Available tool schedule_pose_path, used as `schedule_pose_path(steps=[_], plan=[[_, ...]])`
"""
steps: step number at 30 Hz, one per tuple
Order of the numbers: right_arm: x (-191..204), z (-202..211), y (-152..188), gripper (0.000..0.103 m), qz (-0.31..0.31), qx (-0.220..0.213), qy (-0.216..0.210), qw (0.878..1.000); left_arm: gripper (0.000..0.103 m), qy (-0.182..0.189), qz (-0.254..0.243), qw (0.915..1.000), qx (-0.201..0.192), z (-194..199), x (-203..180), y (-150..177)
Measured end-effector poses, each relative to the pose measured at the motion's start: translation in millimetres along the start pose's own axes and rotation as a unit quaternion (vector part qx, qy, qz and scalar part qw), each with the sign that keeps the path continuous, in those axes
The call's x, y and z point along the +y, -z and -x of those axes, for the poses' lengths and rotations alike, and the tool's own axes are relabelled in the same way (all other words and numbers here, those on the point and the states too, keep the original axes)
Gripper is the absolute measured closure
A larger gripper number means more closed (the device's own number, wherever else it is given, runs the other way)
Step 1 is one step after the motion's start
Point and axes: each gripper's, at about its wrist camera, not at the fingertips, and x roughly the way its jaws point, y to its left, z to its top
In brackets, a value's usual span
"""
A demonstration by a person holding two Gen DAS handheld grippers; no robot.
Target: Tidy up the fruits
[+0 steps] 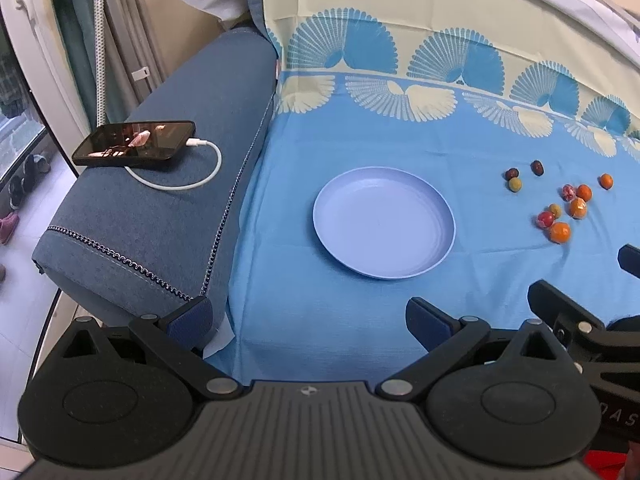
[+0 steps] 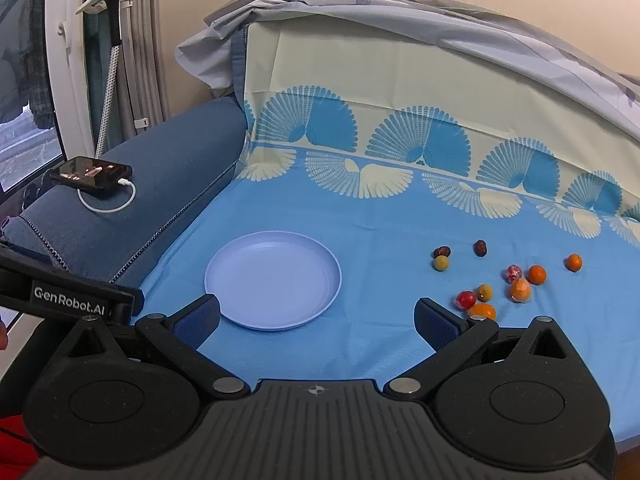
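A pale blue plate [image 1: 384, 256] lies bare on the blue cloth; it also shows in the right wrist view [image 2: 276, 316]. Several small fruits lie scattered to its right: orange ones [image 1: 559, 232] [image 2: 536, 274], red ones [image 1: 545, 219] [image 2: 466, 299], green ones [image 1: 515, 185] [image 2: 441, 263] and dark ones [image 1: 537, 167] [image 2: 480, 247]. My left gripper [image 1: 308, 320] is open and empty, in front of the plate. My right gripper [image 2: 318, 320] is open and empty, near the plate's front right edge, left of the nearest orange fruit [image 2: 483, 311].
A blue sofa arm [image 1: 160, 200] stands at the left with a phone [image 1: 134, 144] and its white cable [image 1: 200, 176] on it. The patterned cloth rises over the backrest [image 2: 400, 80] behind. The other gripper shows at the right edge [image 1: 580, 328].
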Motion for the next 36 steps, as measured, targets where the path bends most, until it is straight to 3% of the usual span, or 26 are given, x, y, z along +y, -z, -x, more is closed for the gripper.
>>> schedule_pose_path(steps=[8, 36], plan=[[-2.8, 1.7, 2.5, 0.0, 0.001, 0.019, 0.0, 1.0, 0.0, -0.002, 0.0, 1.0, -0.001, 1.6, 0.3, 4.2], [0.0, -3.6, 3.4, 0.0, 0.014, 0.015, 0.002, 1.0, 0.0, -0.003, -0.004, 1.0, 0.0, -0.8, 1.1, 4.5]])
